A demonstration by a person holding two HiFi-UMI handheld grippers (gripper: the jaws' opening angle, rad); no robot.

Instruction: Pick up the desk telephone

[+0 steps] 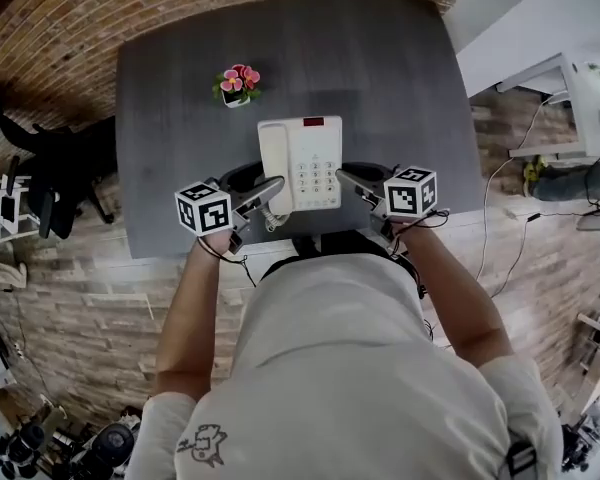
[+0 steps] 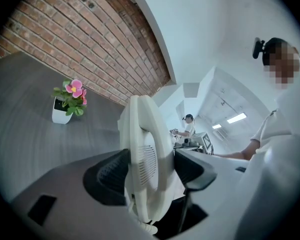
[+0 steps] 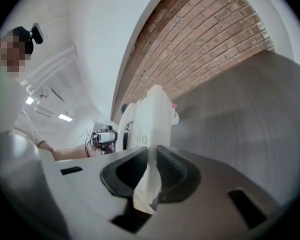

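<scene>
Flower pot (image 1: 237,85) is sitting far left on the dark table (image 1: 400,68), well apart from the action.

Left gripper (image 1: 270,194) is clamping the handset side of the desk telephone (image 1: 310,163). Its jaws are standing wide with the pads pressing on both faces of the white body, as its own view shows. Coiled cord (image 1: 272,220) is hanging just below that grip.

The phone is sitting between the two grippers over the near edge of the table, in front of the person. In the gripper views it is looking clear of the table top, though the head view alone is not settling that.

Handling, as a judgement:
- rigid plastic shell, light to middling weight, smooth and likely slippery under the pads
- handset (image 1: 272,163) is only resting in its cradle, so it could be coming loose if the body tilts
- best hold is on the two long side edges, level, which is where the pads are sitting now, rather toward the near end, so the far end may be wanting to droop

Pose:
- keypad (image 1: 316,176) is facing up
- long axis is running away from the person
- red display (image 1: 313,122) end is pointing to the far side of the table
- handset is lying parallel along the left side

Right gripper (image 1: 346,179) is pinching the thin right edge. Its jaws are nearly closed, with the white rim caught between the ribbed pads.
</scene>
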